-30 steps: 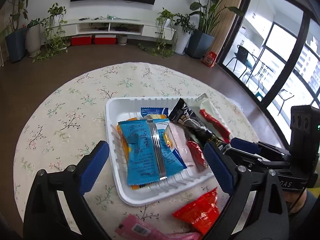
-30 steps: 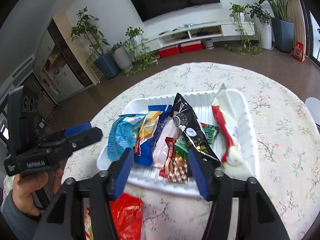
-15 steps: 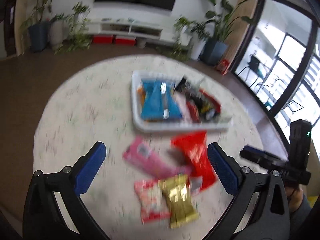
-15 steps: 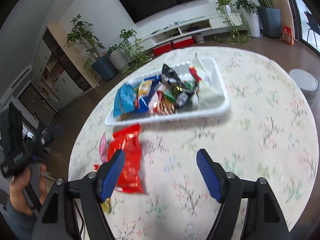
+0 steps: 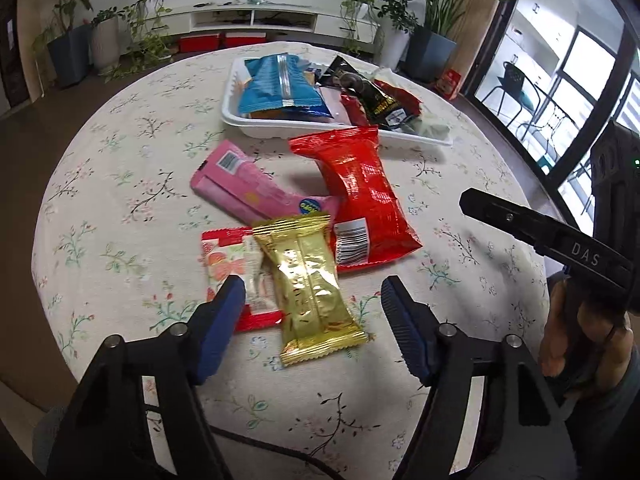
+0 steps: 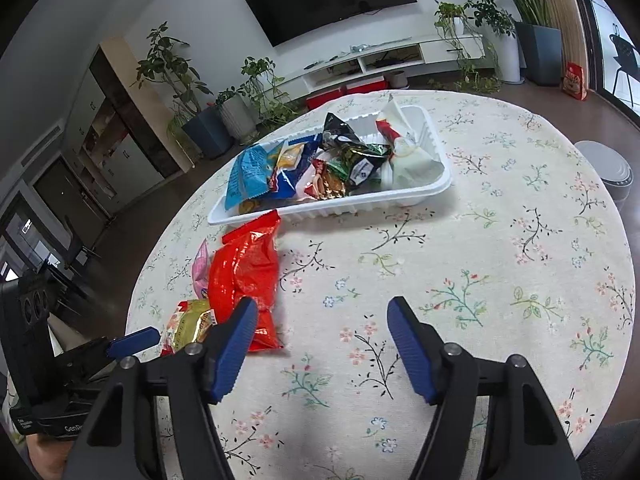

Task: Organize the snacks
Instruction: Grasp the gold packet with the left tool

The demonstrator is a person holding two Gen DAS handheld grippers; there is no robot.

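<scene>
On the round floral table [image 5: 120,168], going left to right, the left tongs [image 5: 312,320] hang spread wide and empty over a gold snack packet [image 5: 308,280] that overlaps a strawberry-print packet [image 5: 226,258]; just beyond lie a pink packet [image 5: 248,188] and a red snack bag [image 5: 360,196] whose far end sits right beside the white tray [image 5: 240,120]. The tray holds a blue packet [image 5: 276,84], a black packet [image 5: 368,92] and other wrappers. Farthest right, the right tongs [image 6: 320,344] are likewise spread and empty above bare tablecloth, with the red bag just left of them.
</scene>
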